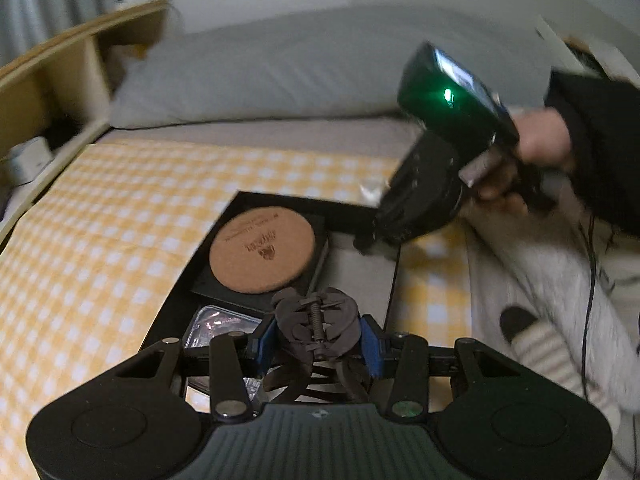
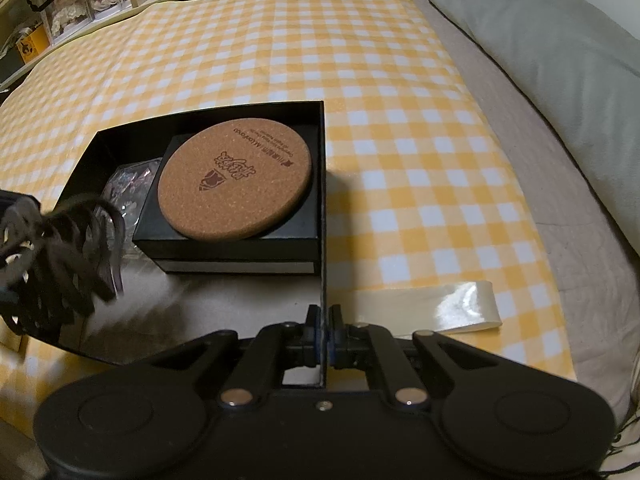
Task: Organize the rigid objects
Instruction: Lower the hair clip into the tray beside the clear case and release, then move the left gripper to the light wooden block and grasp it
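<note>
- Black, open-topped box (image 2: pixel 324 208) sits on a yellow-and-white checked cloth (image 2: pixel 400 140) spread over a bed; wide bare cloth lies beyond it and off to its outer side, with a grey pillow (image 2: pixel 560 60) along the bed's far edge.
- Right gripper (image 2: pixel 325 334) has its jaws pressed onto the thin upright side wall of the box, near the close corner.
- Left gripper (image 1: pixel 318 338) clamps a dark claw-shaped hair clip (image 1: pixel 318 320) with a metal spring at its hinge, held over the near end of the box.
- Inside the box a smaller black box (image 2: pixel 228 240) fills the far corner, flush to the gripped wall; a round cork coaster (image 2: pixel 236 180) lies flat on it.
- Brown printing on the coaster shows a logo and small lines of text, too small to read.
- Beside the smaller box a shiny clear-wrapped item (image 2: pixel 132 188) lies against the far left wall.
- Pale grey floor of the box is bare at the near end.
- Glossy cream strip (image 2: pixel 452 308) lies on the cloth just outside the gripped wall.
</note>
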A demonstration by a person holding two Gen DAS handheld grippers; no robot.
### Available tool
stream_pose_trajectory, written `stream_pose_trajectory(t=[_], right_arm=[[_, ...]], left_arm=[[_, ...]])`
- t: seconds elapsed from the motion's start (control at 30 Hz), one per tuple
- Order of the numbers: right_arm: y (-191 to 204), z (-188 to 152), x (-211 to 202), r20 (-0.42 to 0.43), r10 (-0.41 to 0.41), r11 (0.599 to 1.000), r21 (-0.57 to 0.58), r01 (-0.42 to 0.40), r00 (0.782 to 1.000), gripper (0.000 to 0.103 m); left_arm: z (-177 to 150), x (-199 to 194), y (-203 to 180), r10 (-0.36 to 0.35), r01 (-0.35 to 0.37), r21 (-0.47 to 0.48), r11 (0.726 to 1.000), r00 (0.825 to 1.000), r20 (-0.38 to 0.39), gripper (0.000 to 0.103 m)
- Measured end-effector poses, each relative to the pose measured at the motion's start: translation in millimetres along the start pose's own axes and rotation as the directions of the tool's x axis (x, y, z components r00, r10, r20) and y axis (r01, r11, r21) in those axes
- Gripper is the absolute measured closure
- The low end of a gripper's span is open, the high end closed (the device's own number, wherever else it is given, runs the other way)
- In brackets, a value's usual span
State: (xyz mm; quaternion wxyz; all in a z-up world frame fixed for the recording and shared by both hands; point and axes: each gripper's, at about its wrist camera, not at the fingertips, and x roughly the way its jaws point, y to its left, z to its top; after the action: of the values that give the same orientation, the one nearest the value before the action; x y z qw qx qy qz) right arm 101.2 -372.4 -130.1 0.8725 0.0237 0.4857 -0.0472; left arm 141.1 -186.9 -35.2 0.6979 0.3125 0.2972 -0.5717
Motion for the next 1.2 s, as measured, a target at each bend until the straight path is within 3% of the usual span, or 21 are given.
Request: stream_pose_trajectory(t=[0.23,0.53,0.87,1.1,1.2], right_arm=[[-0.1,-0.1,0.1,0.000,0.004,1.000,-0.002,-0.004,1.000,0.099],[0.3,0.3,0.0,-0.005,0.003,1.000,-0.010,-0.003,1.000,0.099],[0.0,0.7,2.8,-0.009,0.006,1.000,-0.008,-0.006,1.000,0.099],[-1.0,0.6,1.1,-0.001,0.008,1.000,-0.002,-0.008,1.000,0.099],[-1.0,0.7,-3.1,0.013,0.008,1.000,0.001,-0.008,1.000,0.099]], left_arm=[[6.8,11.8,9.3,-0.116,0.124,0.092,0.988,0.990,-0.082,0.058],[3.2,29.9,10.5,-0.158,0.170,0.082,0.982,0.978,-0.138,0.056],[6.3,10.0,17.5,-0.139,0.140,0.003,0.990,0.984,-0.107,0.040],[8.6,-12.9,7.8,-0.070,0.068,-0.046,0.997,0.996,-0.050,0.024],[8.0,-23.4,2.1,-0.032,0.030,-0.092,0.995,0.999,-0.024,0.023]])
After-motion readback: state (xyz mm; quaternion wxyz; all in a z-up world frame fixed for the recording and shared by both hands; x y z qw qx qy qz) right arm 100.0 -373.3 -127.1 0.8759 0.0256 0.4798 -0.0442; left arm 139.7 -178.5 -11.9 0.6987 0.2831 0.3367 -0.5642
